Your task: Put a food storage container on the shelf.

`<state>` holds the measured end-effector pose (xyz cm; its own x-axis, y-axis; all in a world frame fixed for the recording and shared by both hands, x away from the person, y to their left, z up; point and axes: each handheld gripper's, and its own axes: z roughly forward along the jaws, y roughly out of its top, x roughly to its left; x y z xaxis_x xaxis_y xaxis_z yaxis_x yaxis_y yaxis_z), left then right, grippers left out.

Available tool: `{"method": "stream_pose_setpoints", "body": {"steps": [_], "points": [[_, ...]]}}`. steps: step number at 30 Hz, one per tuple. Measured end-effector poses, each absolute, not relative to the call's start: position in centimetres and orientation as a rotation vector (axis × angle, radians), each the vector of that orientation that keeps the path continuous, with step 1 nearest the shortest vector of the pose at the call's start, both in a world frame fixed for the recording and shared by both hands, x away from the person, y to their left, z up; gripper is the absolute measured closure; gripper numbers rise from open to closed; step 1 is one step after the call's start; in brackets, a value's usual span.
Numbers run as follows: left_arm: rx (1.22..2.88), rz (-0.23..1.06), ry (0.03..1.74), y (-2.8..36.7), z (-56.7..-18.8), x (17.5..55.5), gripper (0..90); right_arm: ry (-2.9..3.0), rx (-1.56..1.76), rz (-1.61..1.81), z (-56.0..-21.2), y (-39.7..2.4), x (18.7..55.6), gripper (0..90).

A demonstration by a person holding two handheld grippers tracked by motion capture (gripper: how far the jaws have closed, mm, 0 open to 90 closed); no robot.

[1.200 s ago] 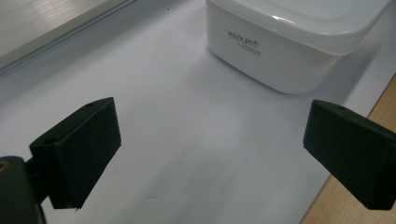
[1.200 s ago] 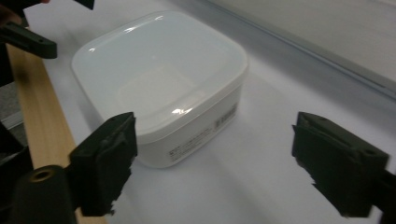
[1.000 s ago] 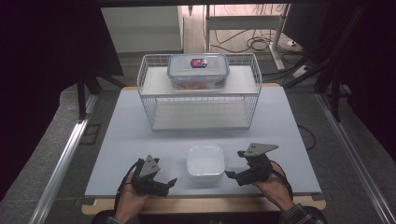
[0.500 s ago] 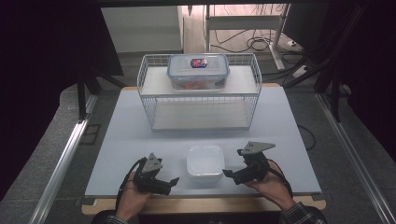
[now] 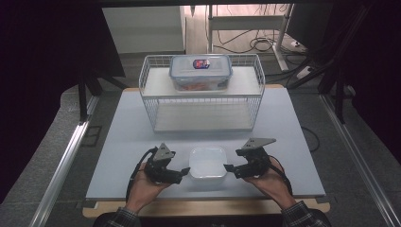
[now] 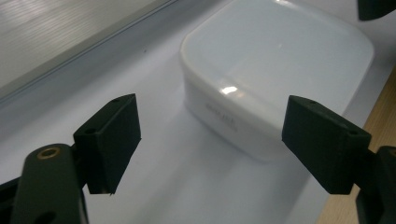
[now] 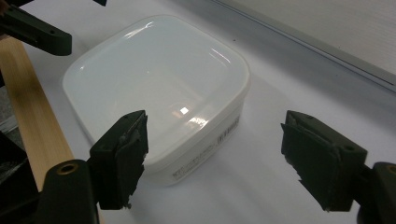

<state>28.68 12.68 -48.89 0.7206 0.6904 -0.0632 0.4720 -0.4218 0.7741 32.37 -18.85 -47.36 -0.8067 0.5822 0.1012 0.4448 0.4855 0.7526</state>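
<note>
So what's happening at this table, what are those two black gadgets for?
A person holds a two-jaw tool in each hand, the left tool and the right tool on either side of a white plastic container near the table's front edge. Both tools' jaws have just been closing a little but grip nothing yet. Behind, a lidded food box sits on a wire rack.

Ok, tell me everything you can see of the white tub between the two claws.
The tub is a squarish, round-cornered container of milky translucent plastic, glossy, with a smooth flat top and a small printed label low on one side wall. It stands upright and level on the white table, near its front edge, in front of the wire rack. The left claw and right claw flank it, jaws apart after closing somewhat; neither visibly touches it.
</note>
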Motion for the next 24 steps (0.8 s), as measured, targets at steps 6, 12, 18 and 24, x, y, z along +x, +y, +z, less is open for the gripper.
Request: {"method": "stream_pose_setpoints", "body": {"steps": [6, 12, 18, 24], "points": [[2.105, 0.286, 0.866, 11.2, -49.3, 30.2, 16.1, 2.611, 0.882, 1.213, -47.8, -18.0, 33.0, 23.6], [2.042, 0.140, 0.895, 11.2, -50.1, 30.9, 15.5, 2.663, 0.926, 1.244, -48.4, -17.4, 33.7, 21.4], [2.046, -0.008, 0.865, 10.9, -50.6, 30.8, 13.2, 2.744, 1.014, 1.283, -48.8, -17.4, 34.2, 21.9], [2.060, -0.068, 0.900, 11.1, -50.5, 30.0, 17.4, 2.769, 1.050, 1.254, -48.6, -17.2, 33.0, 30.1]]}}
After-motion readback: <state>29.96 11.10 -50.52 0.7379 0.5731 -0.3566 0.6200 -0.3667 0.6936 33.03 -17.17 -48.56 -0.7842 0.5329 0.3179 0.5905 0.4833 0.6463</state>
